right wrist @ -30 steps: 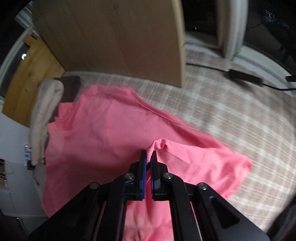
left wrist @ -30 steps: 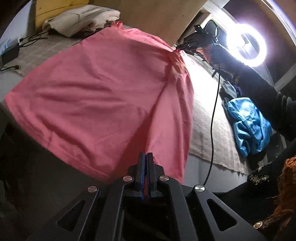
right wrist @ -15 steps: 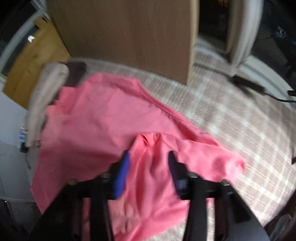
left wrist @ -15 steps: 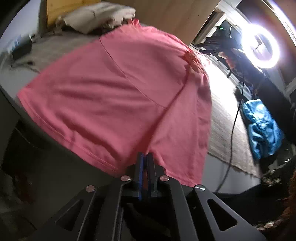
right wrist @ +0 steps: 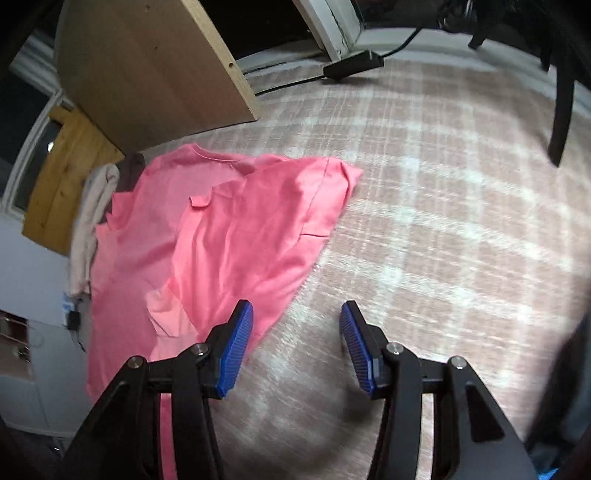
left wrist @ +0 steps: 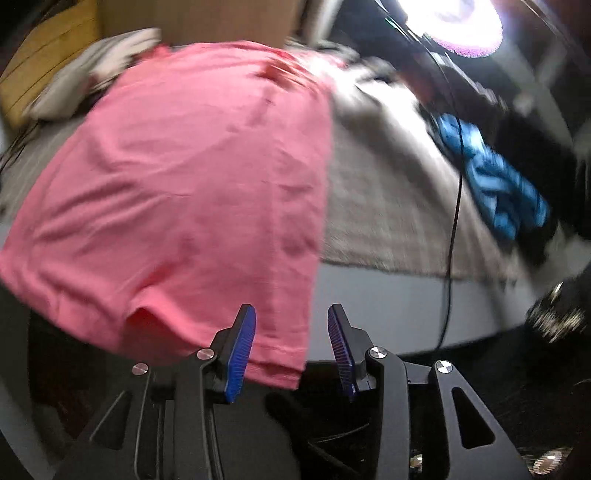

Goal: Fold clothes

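A pink shirt [left wrist: 192, 177] lies spread on a plaid cover [left wrist: 380, 206], its hem hanging over the near edge. My left gripper [left wrist: 291, 321] sits at the hem's right corner with its jaws opening; the corner shows between the blue pads [left wrist: 242, 347], which do not press on it. In the right wrist view the pink shirt [right wrist: 221, 229] has one side folded over its body. My right gripper [right wrist: 295, 314] stands open just right of that folded edge, above the plaid cover [right wrist: 424, 221], with nothing between its fingers.
A blue garment [left wrist: 495, 188] lies at the right by a black cable [left wrist: 454, 221] and a bright ring light [left wrist: 469, 22]. Beige cloth [right wrist: 92, 221] lies beyond the shirt. A wooden board [right wrist: 147, 66] leans behind it, near a black adapter [right wrist: 351, 64].
Both grippers were shut on the pink shirt; both have let go and opened. The right-hand part now lies folded over the body, and both grippers have shifted right off the cloth.
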A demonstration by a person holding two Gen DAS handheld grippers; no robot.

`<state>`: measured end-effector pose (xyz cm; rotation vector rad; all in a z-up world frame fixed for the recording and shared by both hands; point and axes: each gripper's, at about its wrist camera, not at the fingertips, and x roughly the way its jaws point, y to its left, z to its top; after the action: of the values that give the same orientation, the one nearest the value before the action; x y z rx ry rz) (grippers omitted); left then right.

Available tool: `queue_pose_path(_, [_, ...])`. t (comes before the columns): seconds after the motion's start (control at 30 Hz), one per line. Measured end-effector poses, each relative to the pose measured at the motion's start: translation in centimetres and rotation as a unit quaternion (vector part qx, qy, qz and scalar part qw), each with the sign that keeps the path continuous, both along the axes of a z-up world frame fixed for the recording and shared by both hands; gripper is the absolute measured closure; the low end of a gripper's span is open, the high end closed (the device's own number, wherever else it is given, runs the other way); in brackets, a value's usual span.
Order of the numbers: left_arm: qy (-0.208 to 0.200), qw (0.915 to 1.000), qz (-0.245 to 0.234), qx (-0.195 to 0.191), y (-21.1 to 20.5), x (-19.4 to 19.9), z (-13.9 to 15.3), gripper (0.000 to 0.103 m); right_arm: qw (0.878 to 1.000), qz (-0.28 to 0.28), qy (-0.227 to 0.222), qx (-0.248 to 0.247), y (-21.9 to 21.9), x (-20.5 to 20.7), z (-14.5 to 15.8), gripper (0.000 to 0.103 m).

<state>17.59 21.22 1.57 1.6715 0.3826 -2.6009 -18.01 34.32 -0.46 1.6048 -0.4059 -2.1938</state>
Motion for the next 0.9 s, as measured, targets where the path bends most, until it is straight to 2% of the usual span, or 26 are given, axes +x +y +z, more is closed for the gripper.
queue_pose_path(0.1, [-0.016, 0.9996, -0.019, -0.015, 0.5, -0.8, -1.2, 0.066, 1.0, 0.003, 0.004, 0.001, -0.9, -0.5, -0.3, 0.054])
queue_pose_path(0.17, [-0.012, 0.9994, -0.026, -0.017, 0.5, -0.8, -1.4, 0.067, 1.0, 0.012, 0.012, 0.012, -1.6, -0.9, -0.3, 0.054])
queue_pose_path(0.2, [-0.013, 0.9992, -0.032, -0.019, 0.5, -0.8, -1.3, 0.078, 1.0, 0.015, 0.018, 0.015, -2.0, -1.0, -0.3, 0.054])
queue_pose_path(0.23, [-0.016, 0.999, -0.035, -0.023, 0.4, -0.9, -1.3, 0.094, 0.999, 0.018, 0.022, 0.015, -2.2, -1.1, -0.3, 0.054])
queue_pose_path(0.27, [-0.02, 0.9989, -0.035, -0.023, 0.0, -0.9, -1.2, 0.1, 0.999, 0.022, 0.025, 0.015, -2.4, -1.2, -0.4, 0.066])
queue_pose_path(0.3, [-0.023, 0.9992, -0.03, -0.01, -0.6, -0.8, -1.1, 0.102, 0.999, 0.03, 0.018, 0.016, -2.7, -1.3, -0.6, 0.08])
queue_pose_path(0.33, [-0.024, 0.9994, -0.023, 0.011, -1.4, -0.7, -0.7, 0.102, 0.999, 0.039, 0.01, 0.017, -3.0, -1.4, -0.8, 0.1])
queue_pose_path(0.4, [-0.015, 0.9996, -0.011, 0.023, -2.7, -0.3, 0.5, 0.102, 0.998, 0.054, 0.002, 0.035, -3.0, -1.5, -0.4, 0.1])
queue_pose_path(0.47, [-0.005, 0.9996, -0.001, 0.028, -3.4, 0.3, 1.5, 0.102, 0.995, 0.067, 0.028, 0.062, -2.9, -1.5, 0.8, 0.1])
queue_pose_path(0.53, [-0.01, 0.999, -0.006, 0.042, -3.2, 0.5, 0.9, 0.102, 0.993, 0.078, 0.041, 0.082, -2.8, -1.7, 1.1, 0.1])
queue_pose_path(0.6, [-0.034, 0.9988, -0.018, 0.03, -2.6, 0.3, -0.5, 0.101, 0.991, 0.082, 0.039, 0.097, -3.0, -2.0, 0.7, 0.1])
queue_pose_path(0.63, [-0.043, 0.9985, -0.021, 0.028, -2.4, 0.0, -1.1, 0.1, 0.99, 0.08, 0.043, 0.107, -3.1, -2.2, 0.6, 0.096])
queue_pose_path(0.67, [-0.046, 0.9982, -0.022, 0.03, -2.3, -0.2, -1.3, 0.099, 0.989, 0.078, 0.046, 0.117, -3.2, -2.3, 0.6, 0.089])
queue_pose_path(0.7, [-0.045, 0.9982, -0.021, 0.034, -2.4, -0.2, -1.2, 0.098, 0.989, 0.071, 0.046, 0.119, -3.0, -2.4, 0.7, 0.084])
queue_pose_path(0.73, [-0.042, 0.9981, -0.021, 0.04, -2.5, -0.1, -0.8, 0.092, 0.99, 0.055, 0.051, 0.117, -2.2, -2.5, 1.2, 0.077])
queue_pose_path(0.83, [-0.034, 0.9982, -0.015, 0.046, -2.7, 0.2, 0.4, 0.081, 0.991, 0.004, 0.071, 0.11, 0.4, -2.8, 2.6, 0.076])
queue_pose_path(0.9, [-0.027, 0.9982, -0.003, 0.053, -3.3, 0.2, 1.2, 0.08, 0.993, -0.01, 0.08, 0.085, 1.2, -2.9, 3.2, 0.076])
